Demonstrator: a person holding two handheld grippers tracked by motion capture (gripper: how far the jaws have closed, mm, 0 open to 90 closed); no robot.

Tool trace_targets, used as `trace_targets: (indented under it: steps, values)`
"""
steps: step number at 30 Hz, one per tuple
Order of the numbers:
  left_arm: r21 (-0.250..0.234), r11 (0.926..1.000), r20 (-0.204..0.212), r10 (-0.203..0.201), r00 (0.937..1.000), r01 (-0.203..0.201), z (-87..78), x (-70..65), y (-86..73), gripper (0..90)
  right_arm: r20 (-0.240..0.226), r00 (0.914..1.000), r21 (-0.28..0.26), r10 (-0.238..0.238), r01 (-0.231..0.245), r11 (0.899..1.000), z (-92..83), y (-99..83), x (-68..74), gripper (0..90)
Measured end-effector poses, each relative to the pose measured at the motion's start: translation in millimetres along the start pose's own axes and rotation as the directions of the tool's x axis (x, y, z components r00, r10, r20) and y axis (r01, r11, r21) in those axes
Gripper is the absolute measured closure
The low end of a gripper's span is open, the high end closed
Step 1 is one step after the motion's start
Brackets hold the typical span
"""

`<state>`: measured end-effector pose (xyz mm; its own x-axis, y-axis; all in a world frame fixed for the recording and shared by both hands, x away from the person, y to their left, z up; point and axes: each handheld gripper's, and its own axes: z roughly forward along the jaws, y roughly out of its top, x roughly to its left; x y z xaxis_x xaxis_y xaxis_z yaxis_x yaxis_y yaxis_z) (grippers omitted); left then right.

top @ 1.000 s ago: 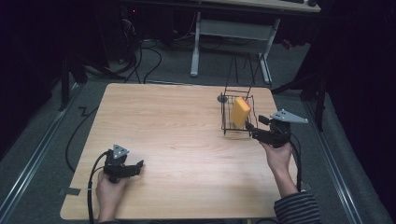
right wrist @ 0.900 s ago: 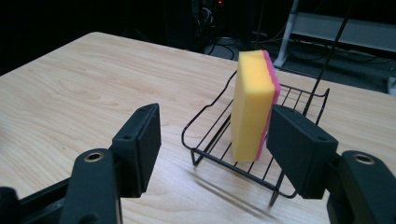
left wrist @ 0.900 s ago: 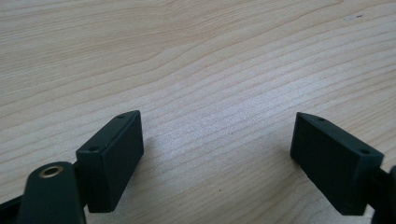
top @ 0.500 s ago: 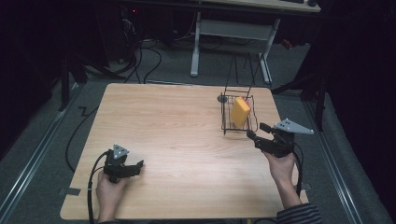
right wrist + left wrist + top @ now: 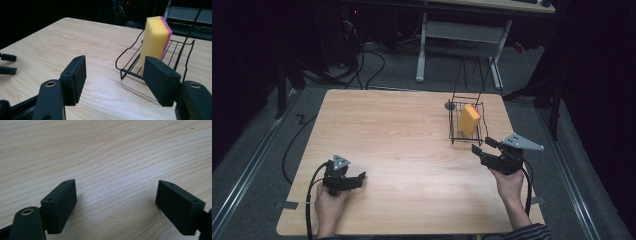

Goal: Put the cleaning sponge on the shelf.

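Observation:
A yellow sponge with a pink back stands on edge in a black wire rack at the back right of the wooden table. My right gripper hovers just in front of the rack, jaws open and pointing at it, with nothing between them. In the right gripper view the sponge and rack sit beyond the open right gripper. My left gripper rests low at the front left, open; in the left gripper view the left gripper has bare wood between its jaws.
A small dark disc lies on the table behind the rack. The table's right edge runs close beside my right hand. Beyond the far edge stand a white desk frame and floor cables. The left gripper's jaws show far off.
My right gripper has drawn back from the rack toward the table's front edge and sunk a little. The left gripper and the sponge have stayed put.

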<state>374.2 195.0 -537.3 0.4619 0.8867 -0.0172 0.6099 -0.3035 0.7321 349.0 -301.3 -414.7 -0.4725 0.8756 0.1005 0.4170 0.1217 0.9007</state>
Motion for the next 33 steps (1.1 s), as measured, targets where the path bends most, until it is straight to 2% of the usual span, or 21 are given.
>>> trace_targets:
  steps: [10, 15, 22, 33]
  values:
    - [0.0, 1.0, 0.0, 0.0, 1.0, 0.0, 0.0, 0.0, 0.0, 17.8, -0.006, 1.0, 0.017, 0.008, -0.008, 1.0, 7.9, -9.3, 5.0, 36.3]
    - [0.0, 1.0, 0.0, 0.0, 1.0, 0.0, 0.0, 0.1, 0.0, 17.8, -0.006, 1.0, 0.024, -0.002, 0.003, 1.0, 10.0, -9.8, 7.7, 36.3]
    - [0.0, 1.0, 0.0, 0.0, 1.0, 0.0, 0.0, 0.1, 0.0, 17.8, -0.017, 0.9997, 0.027, 0.018, -0.018, 0.999, 16.1, -15.4, 9.7, 36.4]
    - [0.0, 1.0, 0.001, 0.0, 1.0, 0.0, 0.0, 0.0, 0.0, 17.8, -0.032, 0.9993, 0.052, 0.02, -0.019, 0.998, 29.7, -25.2, 15.0, 36.5]
